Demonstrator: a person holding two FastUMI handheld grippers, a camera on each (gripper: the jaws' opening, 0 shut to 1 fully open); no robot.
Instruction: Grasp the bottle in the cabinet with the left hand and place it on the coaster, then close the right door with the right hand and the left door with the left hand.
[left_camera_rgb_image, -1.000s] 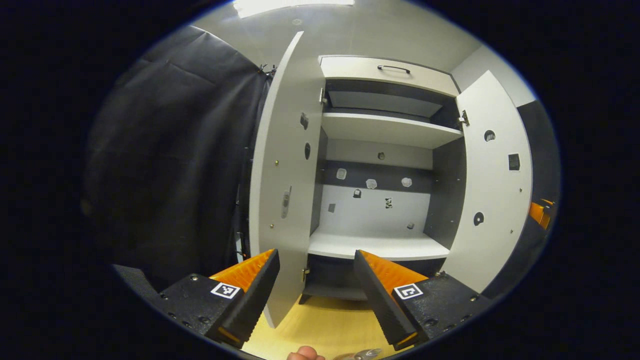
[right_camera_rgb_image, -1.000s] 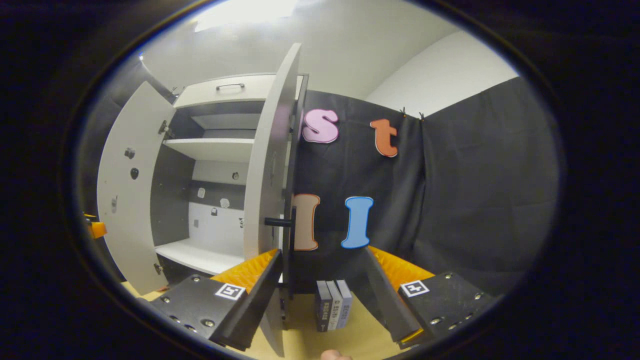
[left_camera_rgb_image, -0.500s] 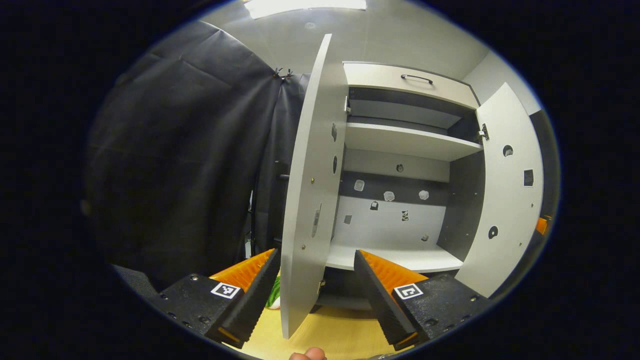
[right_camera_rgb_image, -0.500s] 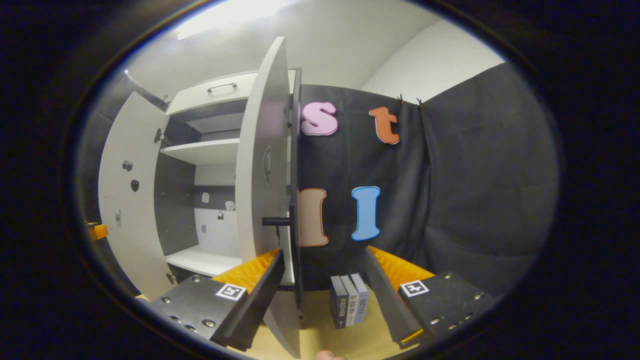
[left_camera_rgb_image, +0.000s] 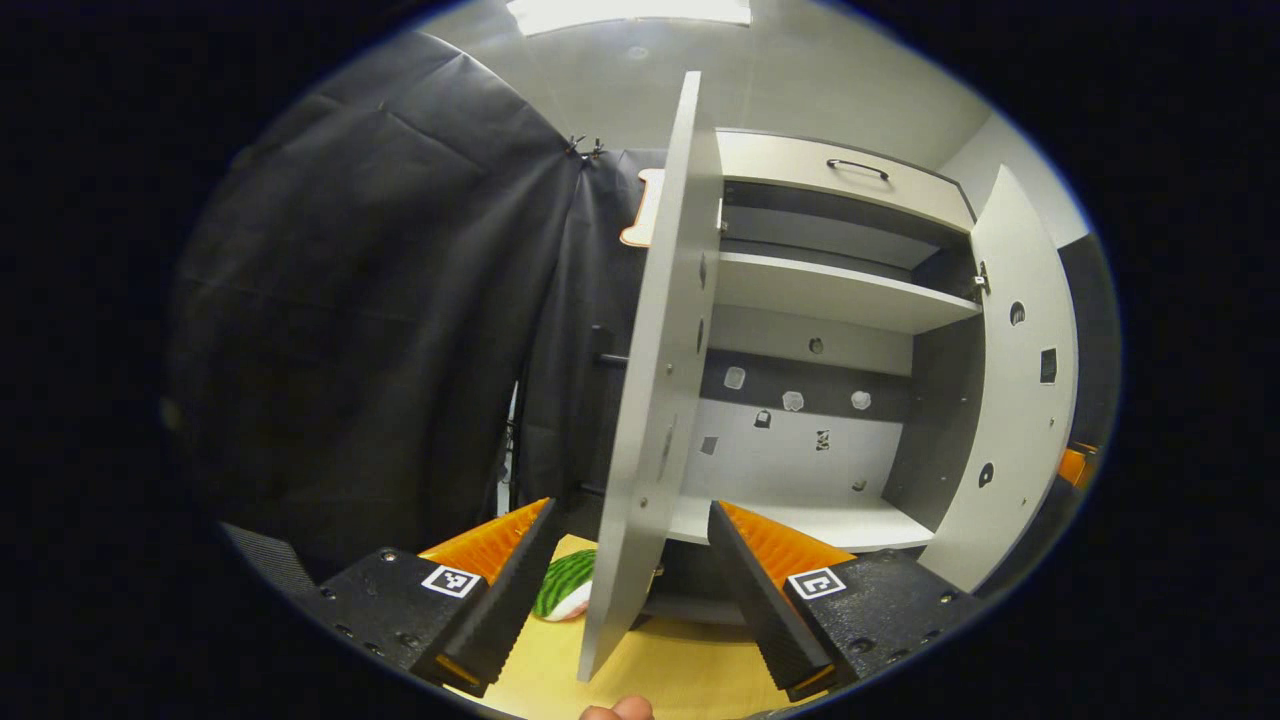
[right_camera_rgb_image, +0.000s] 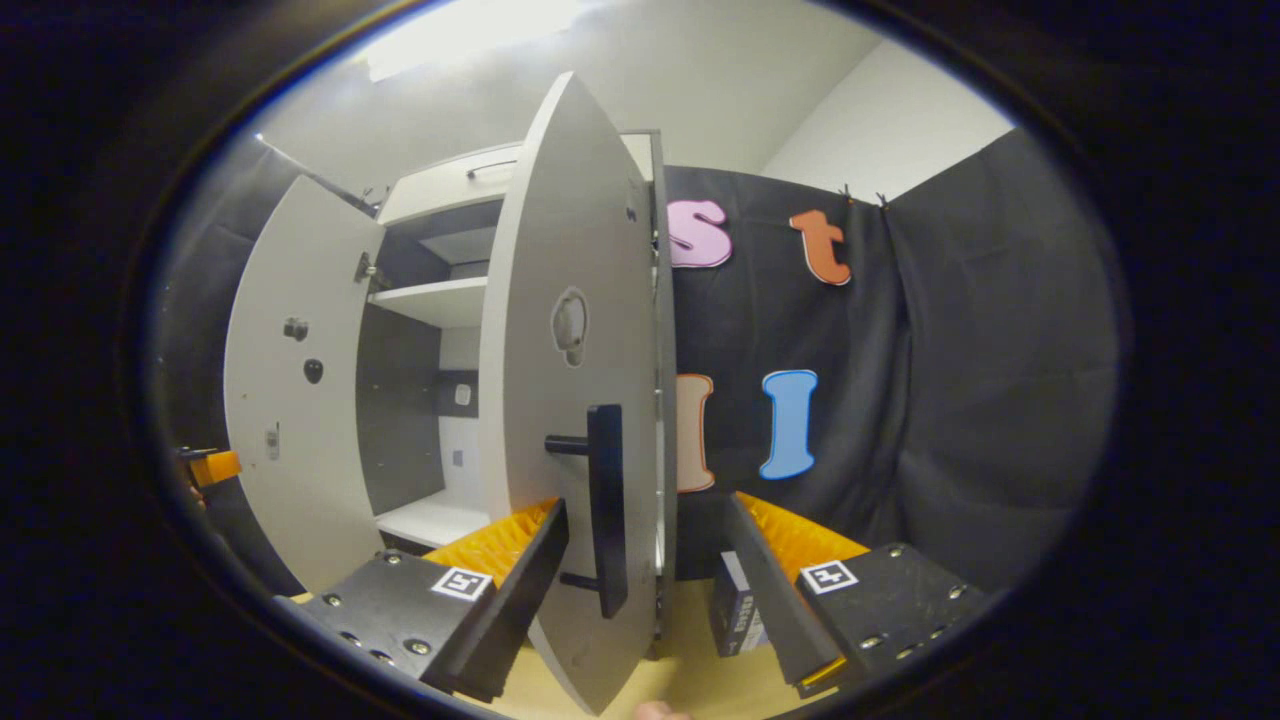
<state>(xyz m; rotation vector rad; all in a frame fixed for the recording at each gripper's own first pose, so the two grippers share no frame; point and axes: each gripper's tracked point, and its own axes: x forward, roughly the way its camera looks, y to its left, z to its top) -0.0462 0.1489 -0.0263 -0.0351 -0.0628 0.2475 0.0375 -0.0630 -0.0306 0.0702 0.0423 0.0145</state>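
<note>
In the left gripper view the left gripper hangs with its ribbed, wedge-shaped fingers spread wide, pinching nothing; the thin flat edge of the left door stands upright between them, farther off. That door is a smooth pale-grey panel dotted with small screw heads and oval cut-outs. Past it the cabinet is open: matte white shelves, dark grey side walls, a dark band across the back panel with small pale stickers, and a drawer front on top with a slim curved black handle. The bottle is not visible on the shelves, and the coaster cannot be made out. A rounded green-striped thing, like a melon slice, lies on the light wooden worktop beside the door's lower edge.

In the right gripper view the right gripper is likewise spread and empty. The right door is swung partway, its smooth outer face towards the camera, with a straight black bar handle standing off it on two pegs, between the fingers. A dark boxy block stands on the worktop close to the right-hand finger
</note>
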